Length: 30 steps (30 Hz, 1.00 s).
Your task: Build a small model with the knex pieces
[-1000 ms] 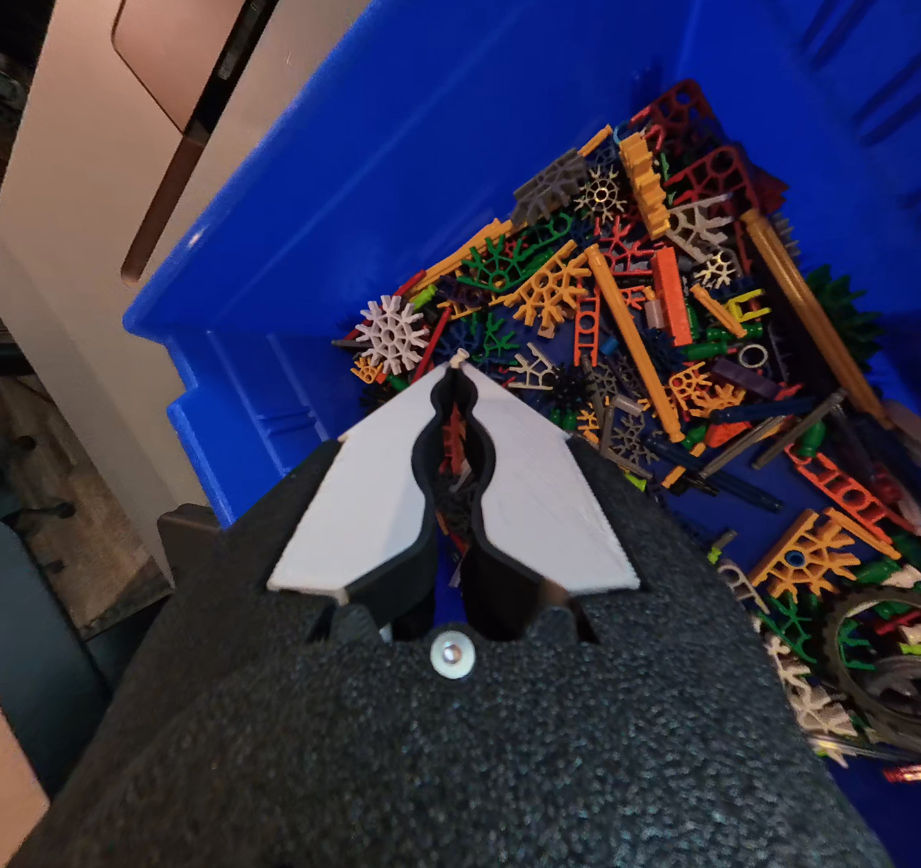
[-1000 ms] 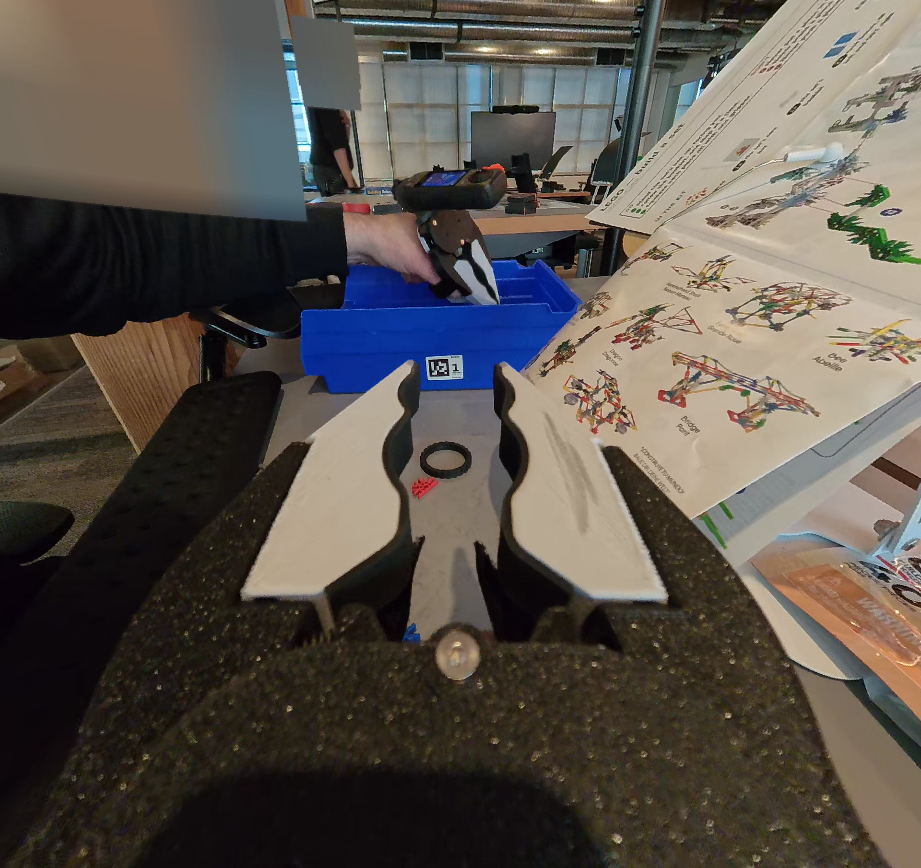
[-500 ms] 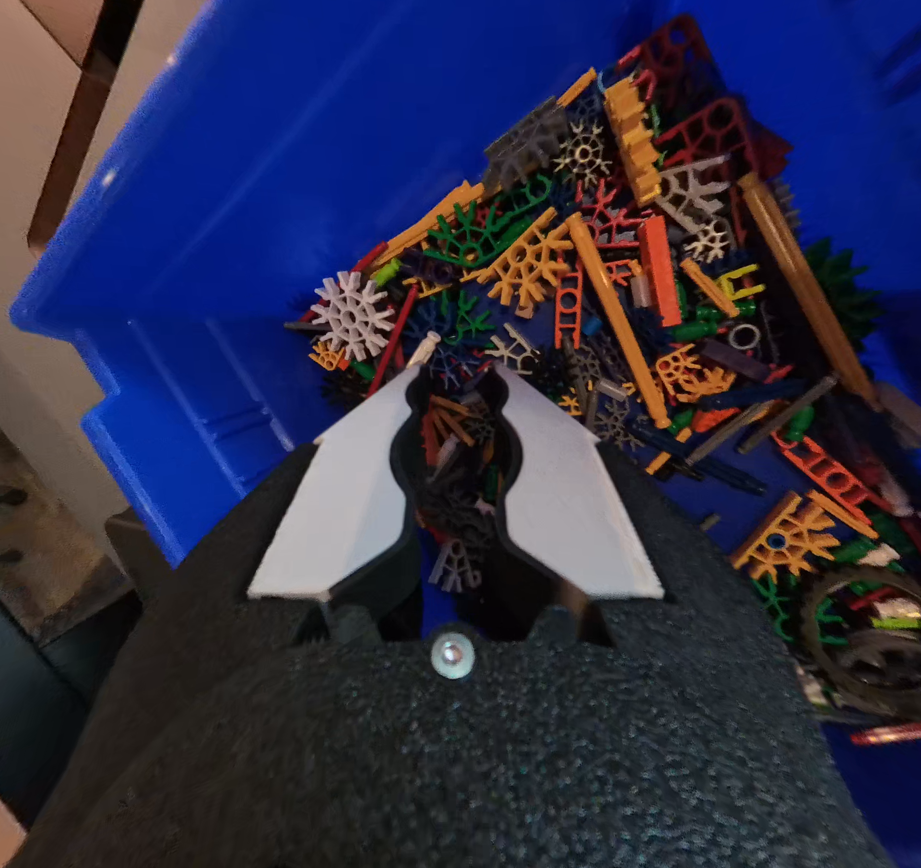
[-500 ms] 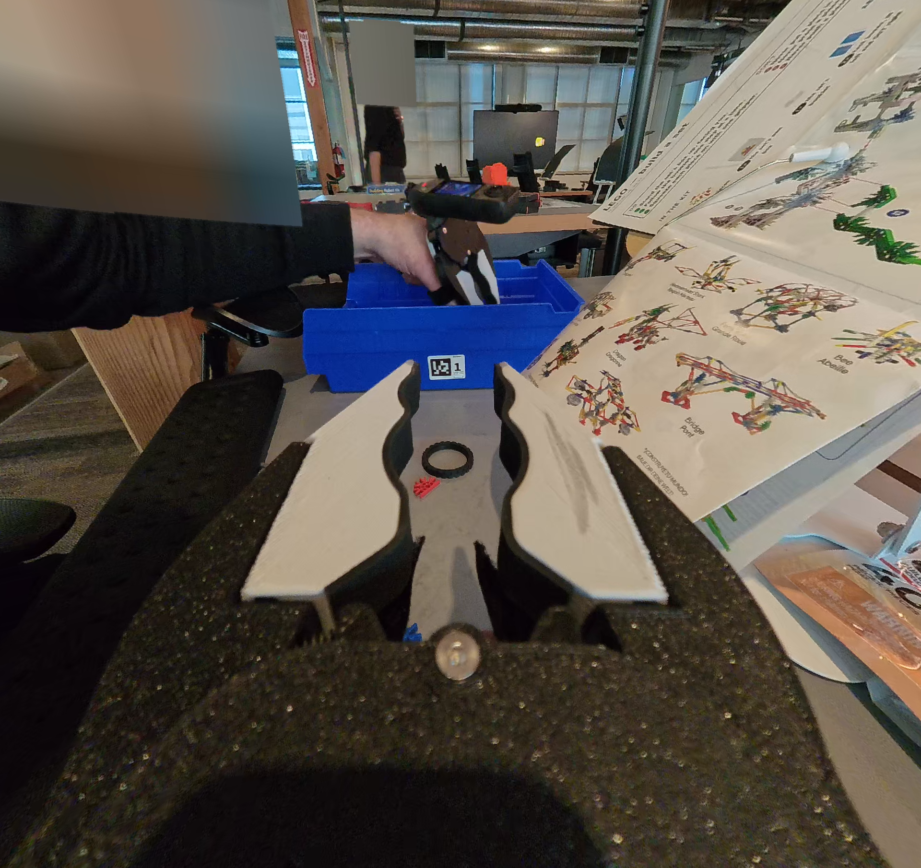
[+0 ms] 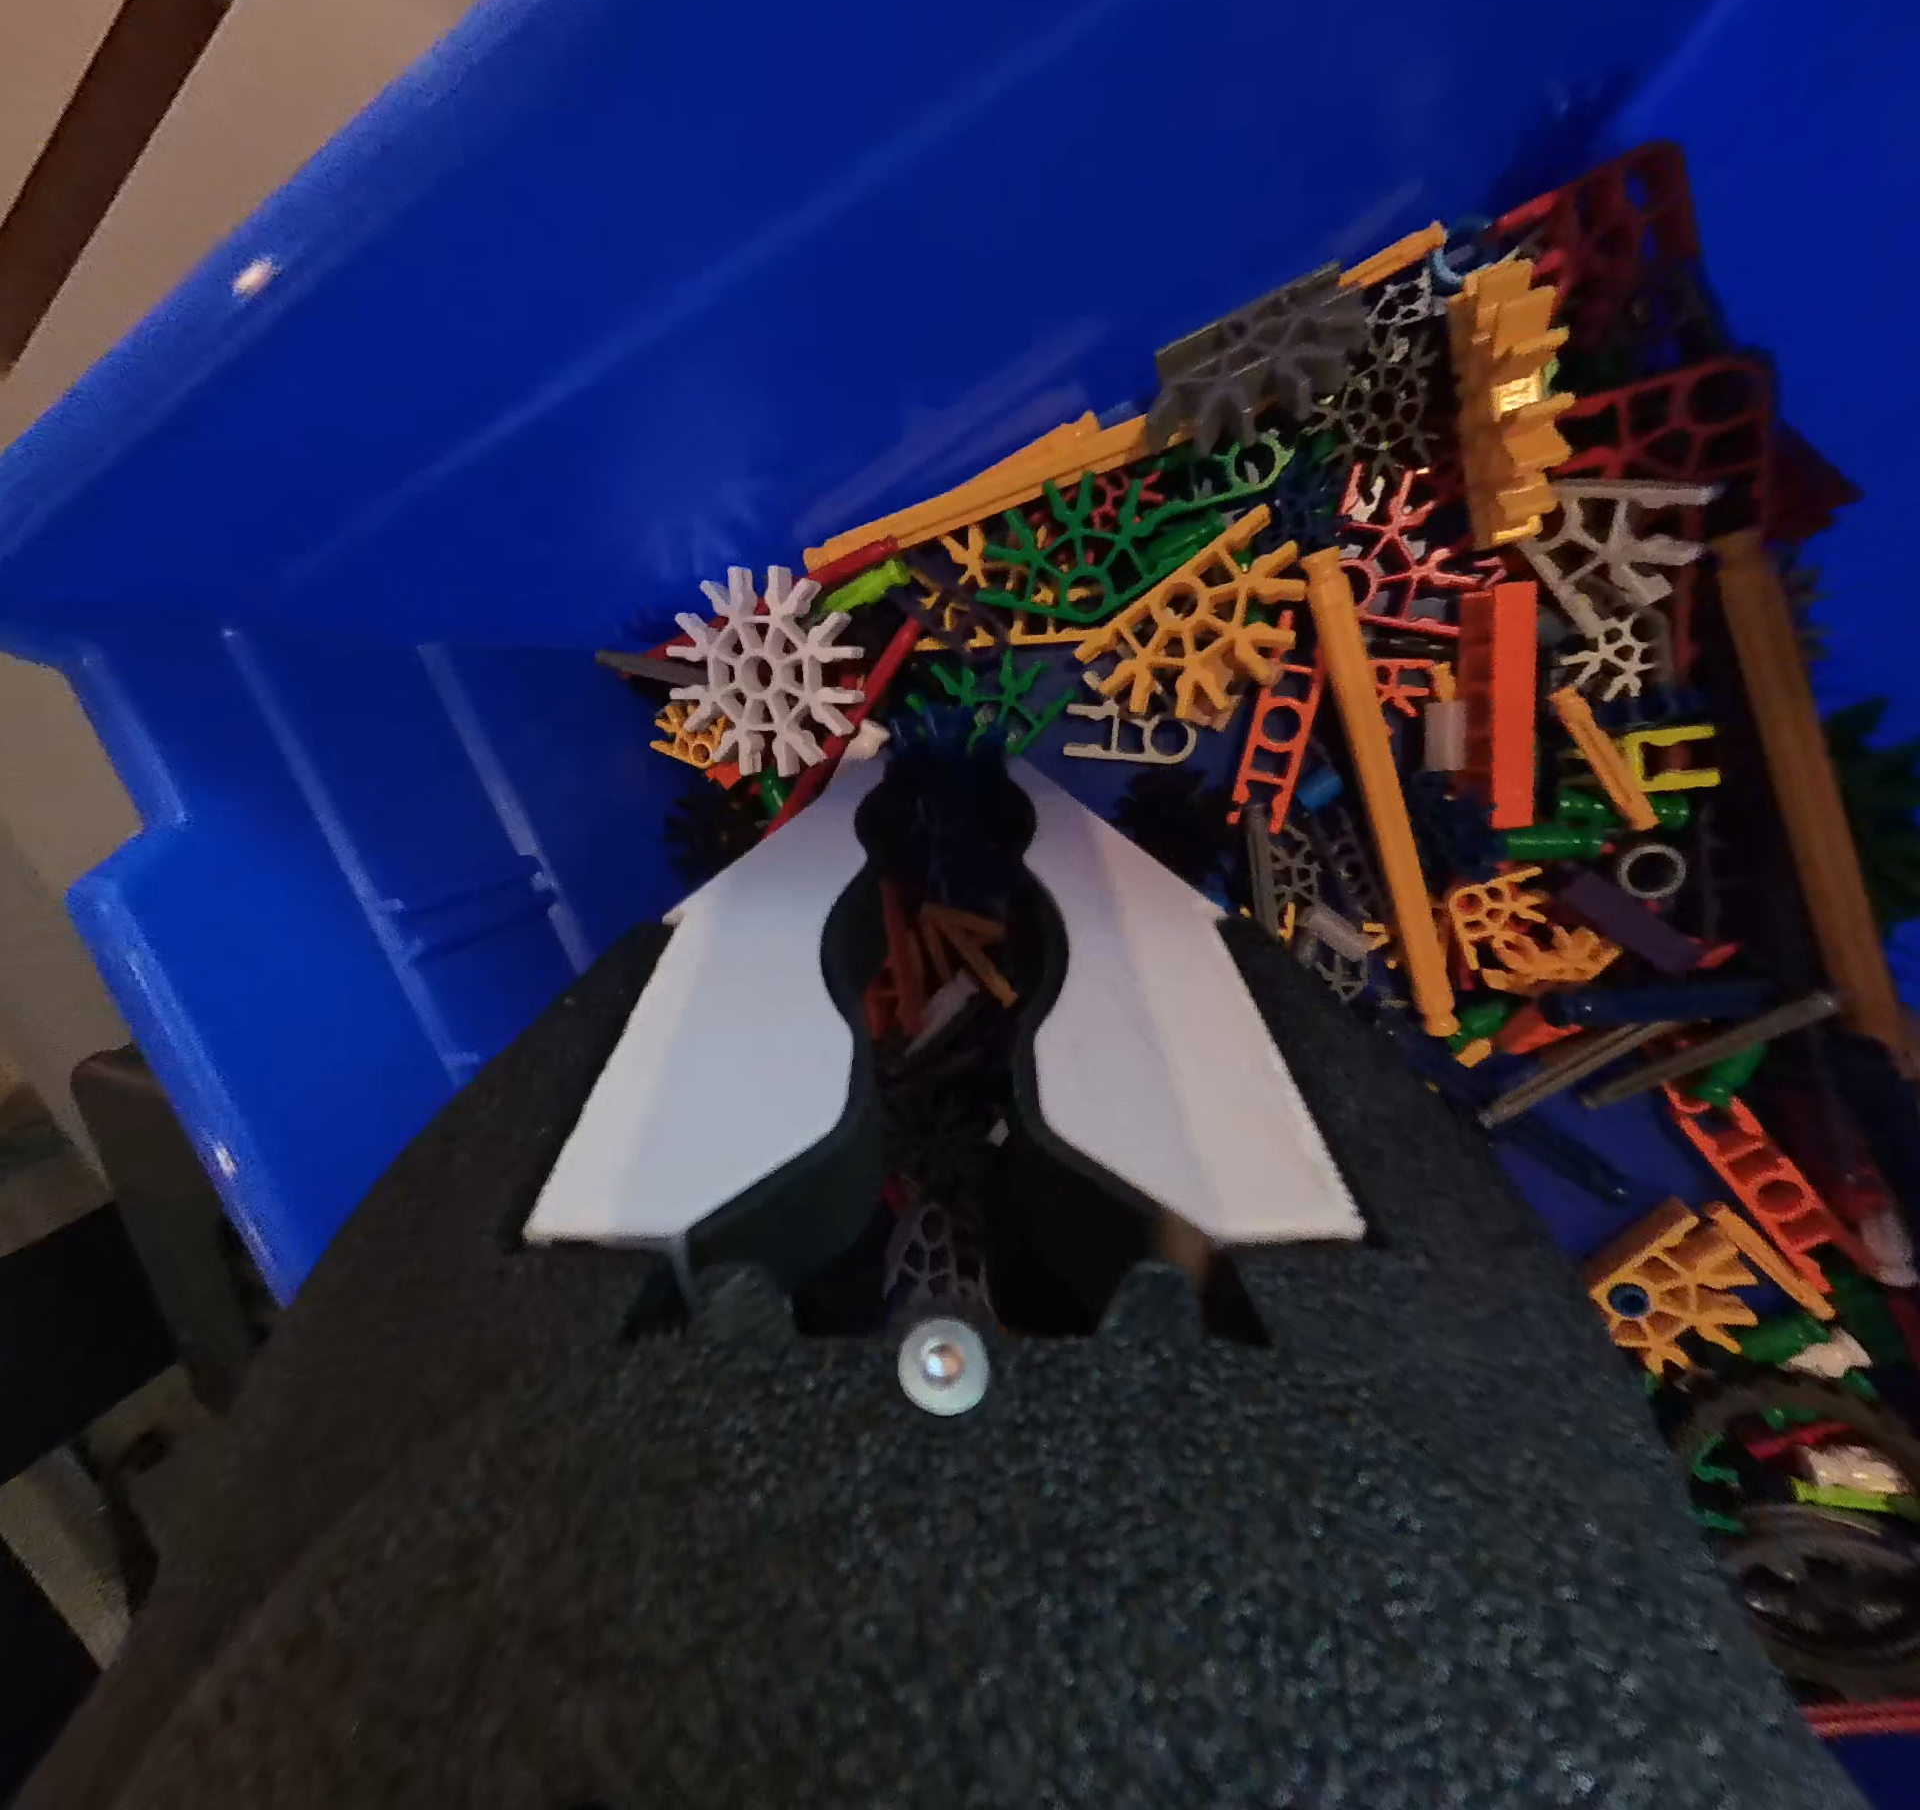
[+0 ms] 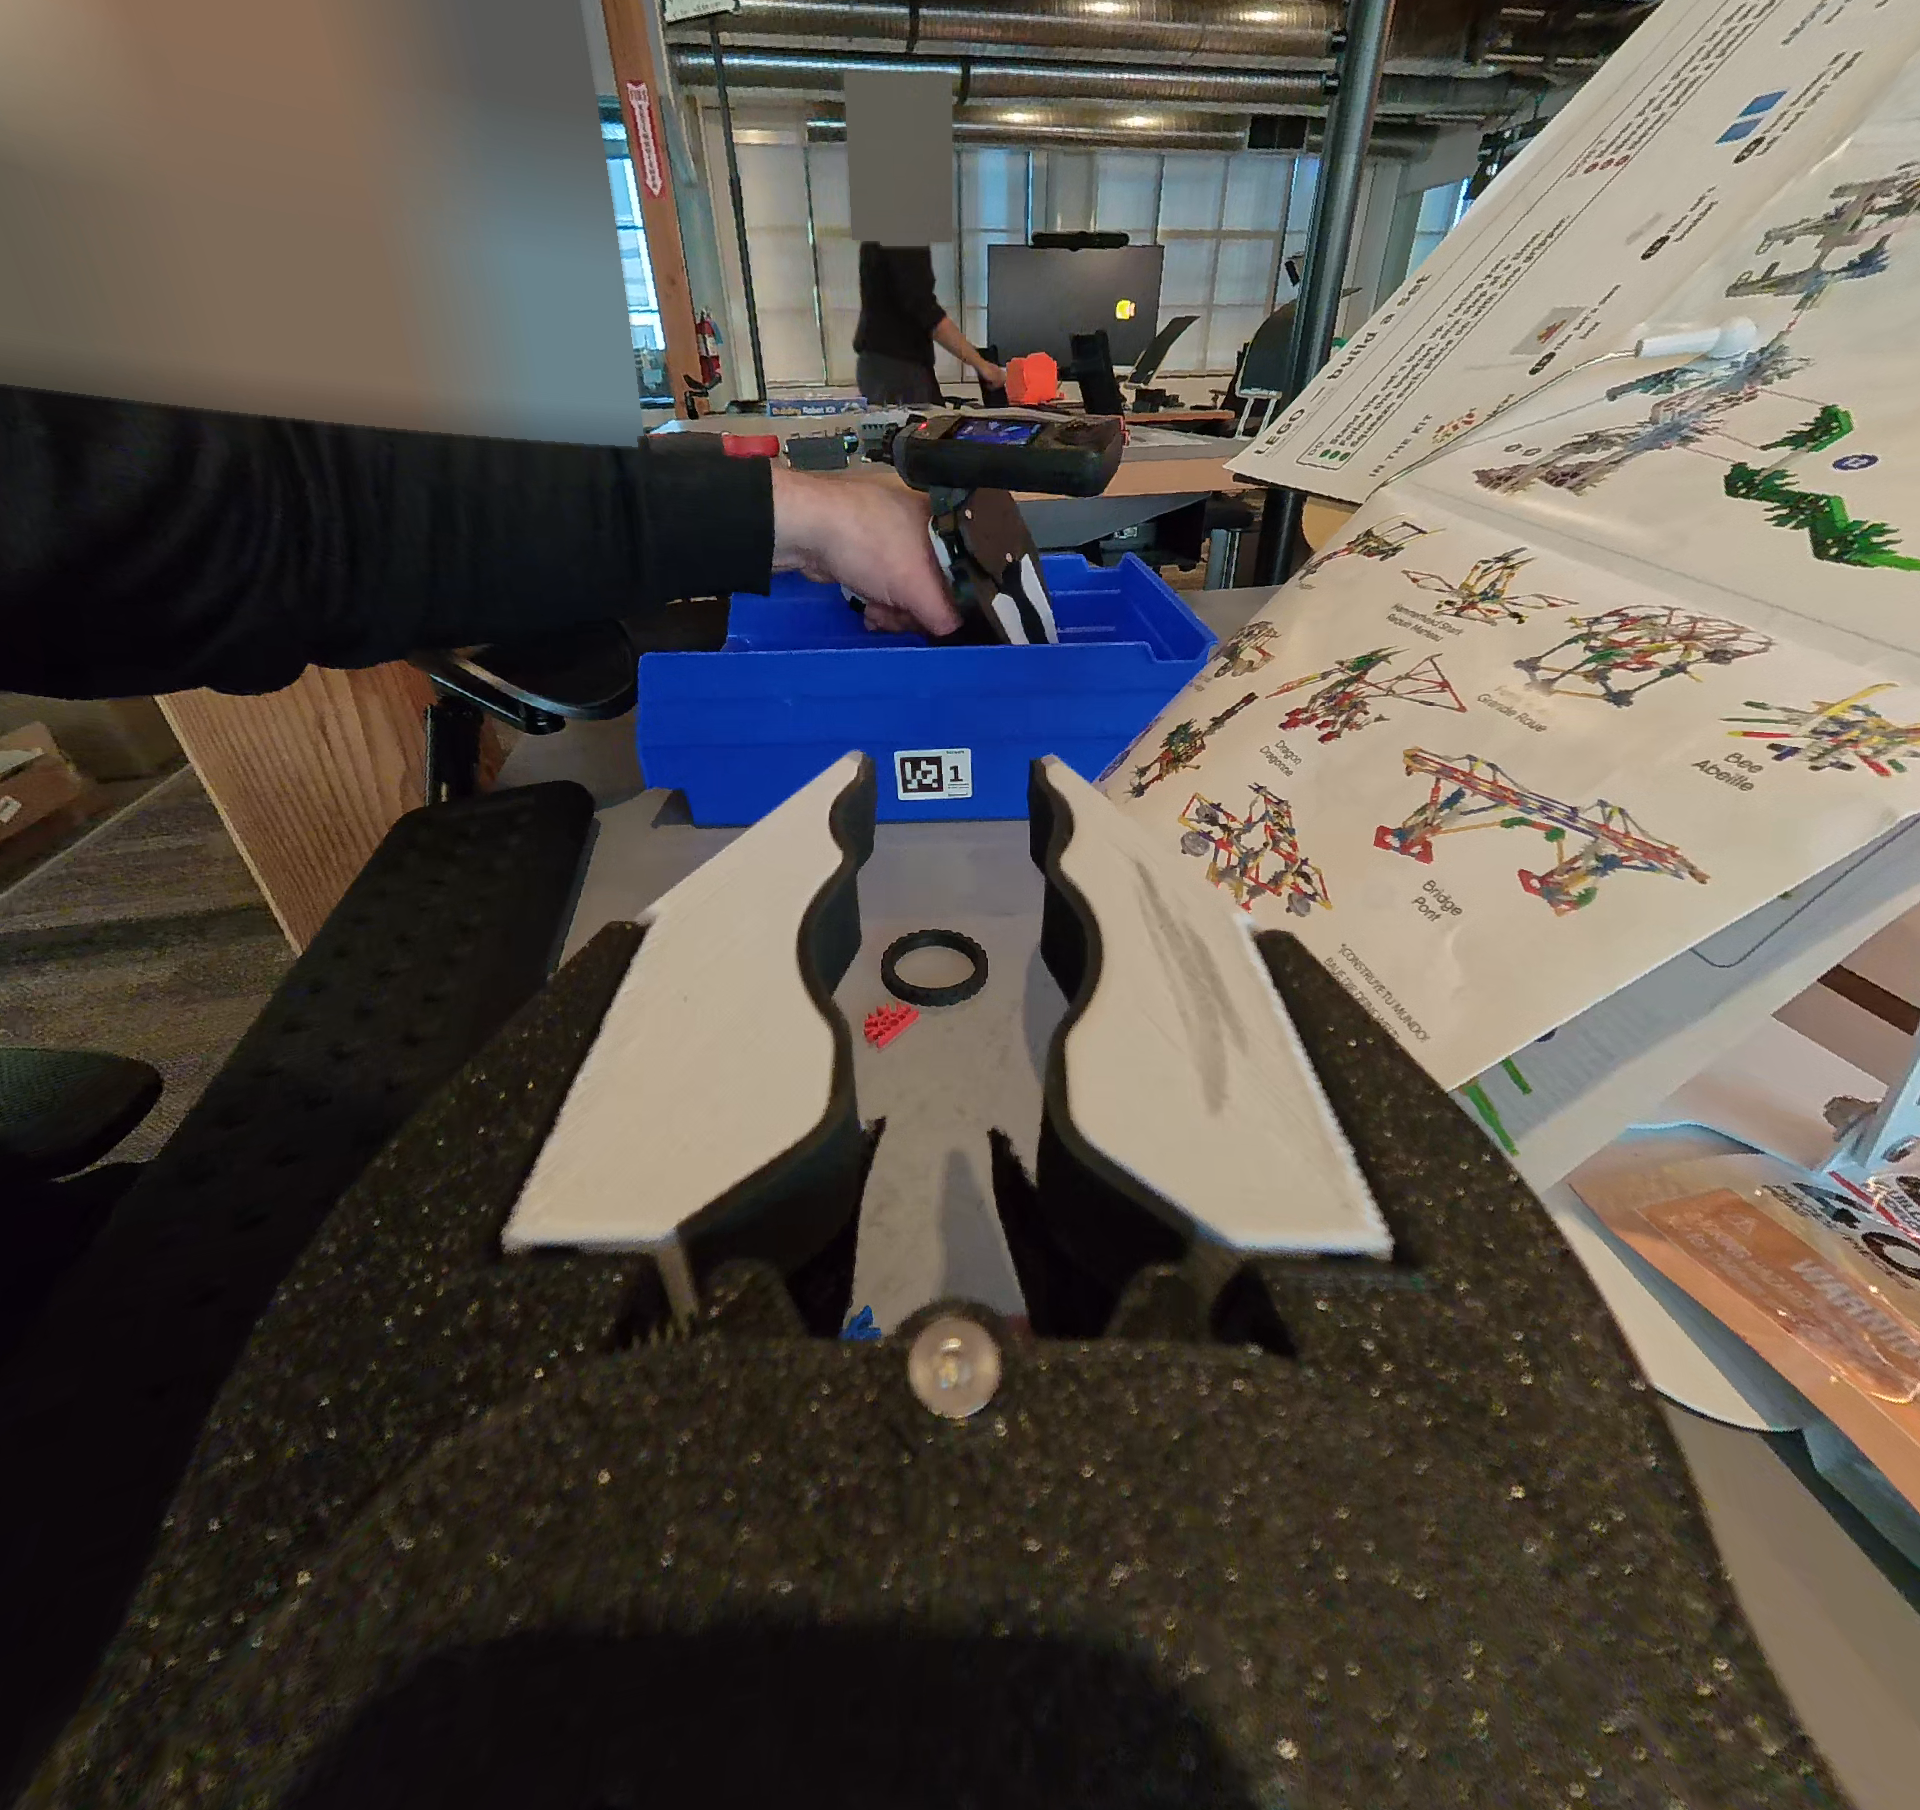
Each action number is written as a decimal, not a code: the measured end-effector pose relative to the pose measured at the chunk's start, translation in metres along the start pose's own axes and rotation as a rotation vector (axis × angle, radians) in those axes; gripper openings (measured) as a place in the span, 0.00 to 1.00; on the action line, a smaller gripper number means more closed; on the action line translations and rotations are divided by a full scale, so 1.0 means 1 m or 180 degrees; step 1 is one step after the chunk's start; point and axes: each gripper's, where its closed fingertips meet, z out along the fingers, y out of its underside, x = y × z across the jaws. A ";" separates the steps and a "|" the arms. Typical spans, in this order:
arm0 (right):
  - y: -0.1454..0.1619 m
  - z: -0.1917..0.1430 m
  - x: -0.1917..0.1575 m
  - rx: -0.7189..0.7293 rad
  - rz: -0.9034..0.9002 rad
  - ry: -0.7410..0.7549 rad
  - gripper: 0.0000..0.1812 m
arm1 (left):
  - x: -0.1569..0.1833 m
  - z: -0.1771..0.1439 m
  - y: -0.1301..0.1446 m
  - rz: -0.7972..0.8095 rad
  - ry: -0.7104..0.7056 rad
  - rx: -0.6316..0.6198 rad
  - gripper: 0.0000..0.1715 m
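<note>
My left gripper (image 5: 948,768) is down inside a blue bin (image 5: 727,202), in a pile of coloured construction-toy rods and connectors (image 5: 1351,721). Its jaws stand a little apart, closed in on a dark blue spiky connector (image 5: 940,804) that fills the gap at the tips. A white snowflake connector (image 5: 764,669) lies just left of the tips. My right gripper (image 6: 951,773) is open and empty, held over the grey table. A black ring (image 6: 933,971) and a small red piece (image 6: 888,1025) lie on the table between its fingers. The right wrist view shows the left gripper (image 6: 1013,607) in the bin (image 6: 925,711).
A large open instruction sheet (image 6: 1507,721) slopes up at the right, over a box and a plastic bag (image 6: 1766,1282). A person's sleeve (image 6: 364,534) reaches in from the left. A black chair armrest (image 6: 416,929) is at the left, with a wooden panel (image 6: 312,784) behind it. Spacing between my two grippers at the tips: around 40 cm.
My left gripper went from shut to open, pushed deeper into the pile, and narrowed onto the dark blue connector. My right gripper has not moved.
</note>
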 end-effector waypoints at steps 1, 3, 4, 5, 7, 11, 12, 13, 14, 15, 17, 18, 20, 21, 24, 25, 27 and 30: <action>0.000 0.000 0.000 0.0000 0.0000 -0.0002 0.16 | 0.001 -0.001 0.001 0.0004 0.0000 -0.0008 0.09; 0.000 0.000 -0.001 0.0001 -0.0006 -0.0009 0.16 | 0.000 -0.003 0.000 0.0032 -0.0042 0.0024 0.07; -0.001 0.000 -0.002 0.0003 -0.0008 -0.0013 0.16 | -0.001 -0.006 -0.002 0.0046 -0.0066 0.0044 0.05; -0.001 0.000 -0.002 0.0004 -0.0010 -0.0016 0.16 | -0.001 -0.008 0.000 0.0066 -0.0077 0.0025 0.05; -0.001 0.000 -0.002 0.0008 -0.0010 -0.0015 0.16 | -0.003 -0.010 0.001 0.0095 -0.0129 0.0029 0.04; -0.002 0.000 -0.002 0.0015 -0.0013 -0.0016 0.16 | -0.003 -0.017 0.001 0.0107 -0.0139 0.0092 0.04; -0.002 0.000 -0.002 0.0015 -0.0014 -0.0016 0.16 | -0.003 -0.021 -0.002 0.0087 -0.0131 0.0143 0.04; -0.002 0.000 -0.002 0.0015 -0.0016 -0.0016 0.16 | -0.004 -0.025 -0.005 0.0082 -0.0156 0.0207 0.04; -0.002 0.000 -0.003 0.0015 -0.0016 -0.0015 0.16 | -0.003 -0.030 -0.007 0.0072 -0.0143 0.0268 0.04; -0.002 0.000 -0.003 0.0015 -0.0015 -0.0016 0.16 | -0.001 -0.035 -0.010 0.0046 -0.0093 0.0334 0.04; -0.002 0.000 -0.003 0.0015 -0.0016 -0.0018 0.16 | 0.000 -0.046 -0.015 0.0006 -0.0096 0.0468 0.02; -0.002 0.000 -0.003 0.0015 -0.0018 -0.0018 0.16 | 0.003 -0.053 -0.018 -0.0012 -0.0048 0.0544 0.02; -0.003 0.000 -0.003 0.0018 -0.0022 -0.0018 0.16 | 0.011 -0.068 -0.026 -0.0069 0.0038 0.0744 0.02; -0.004 0.000 -0.004 0.0023 -0.0023 -0.0018 0.16 | 0.015 -0.075 -0.029 -0.0070 0.0055 0.0815 0.02; -0.006 0.000 -0.006 0.0044 -0.0031 -0.0033 0.16 | 0.030 -0.099 -0.039 -0.0052 0.0107 0.1048 0.02; -0.006 0.000 -0.007 0.0046 -0.0036 -0.0037 0.16 | 0.037 -0.108 -0.043 -0.0028 0.0126 0.1129 0.01; -0.007 0.001 -0.008 0.0043 -0.0047 -0.0043 0.16 | 0.049 -0.127 -0.052 -0.0002 0.0159 0.1310 0.01; -0.006 0.001 -0.008 0.0029 -0.0059 -0.0035 0.16 | 0.071 -0.155 -0.064 0.0040 0.0267 0.1575 0.01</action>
